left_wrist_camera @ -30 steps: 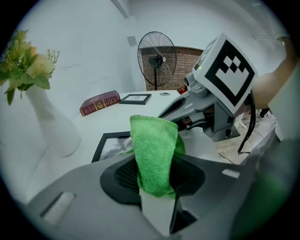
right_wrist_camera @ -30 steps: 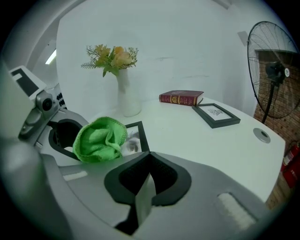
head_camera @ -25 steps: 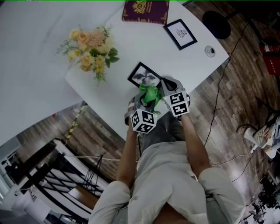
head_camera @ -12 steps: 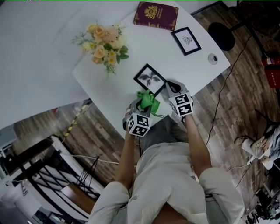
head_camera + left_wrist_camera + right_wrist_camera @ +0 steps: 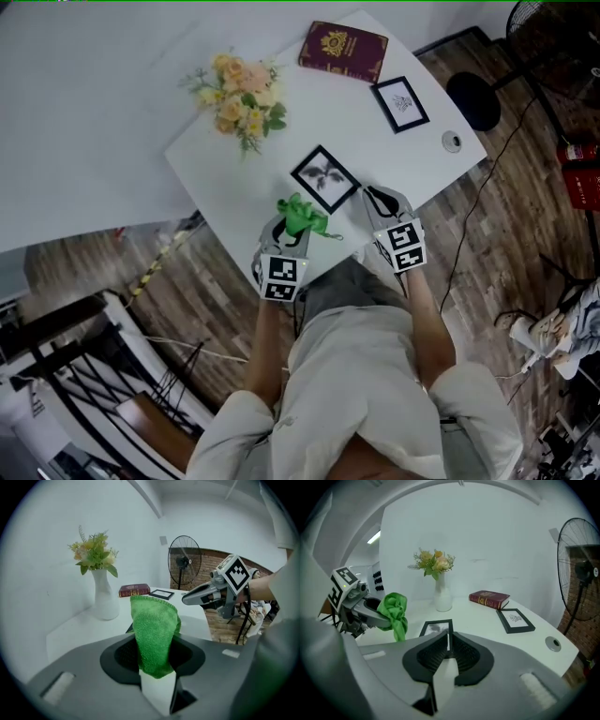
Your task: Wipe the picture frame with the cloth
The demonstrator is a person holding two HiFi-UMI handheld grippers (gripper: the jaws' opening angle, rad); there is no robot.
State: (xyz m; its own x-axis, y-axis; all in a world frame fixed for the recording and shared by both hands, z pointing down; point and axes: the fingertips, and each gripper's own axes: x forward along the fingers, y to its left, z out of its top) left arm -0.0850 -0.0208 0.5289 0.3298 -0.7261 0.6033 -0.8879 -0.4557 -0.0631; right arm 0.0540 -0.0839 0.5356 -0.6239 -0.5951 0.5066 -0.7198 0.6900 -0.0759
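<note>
A black picture frame [image 5: 325,178] with a dark flower print lies flat on the white table [image 5: 281,150], near its front edge. My left gripper [image 5: 292,227] is shut on a bunched green cloth [image 5: 300,217] and holds it just in front of the frame's near corner. In the left gripper view the cloth [image 5: 153,620] stands up from the closed jaws. My right gripper [image 5: 377,200] is shut with nothing in it, to the right of the frame. In the right gripper view the frame [image 5: 436,628] lies just beyond that gripper's tips.
A white vase of flowers [image 5: 239,98] stands at the back left. A dark red book [image 5: 342,49] and a second small frame [image 5: 400,103] lie at the far end, a round grommet [image 5: 452,142] near the right edge. A fan [image 5: 581,569] stands on the wooden floor.
Both grippers have drawn back a little from the frame toward the person. The cloth no longer overlaps the frame's edge.
</note>
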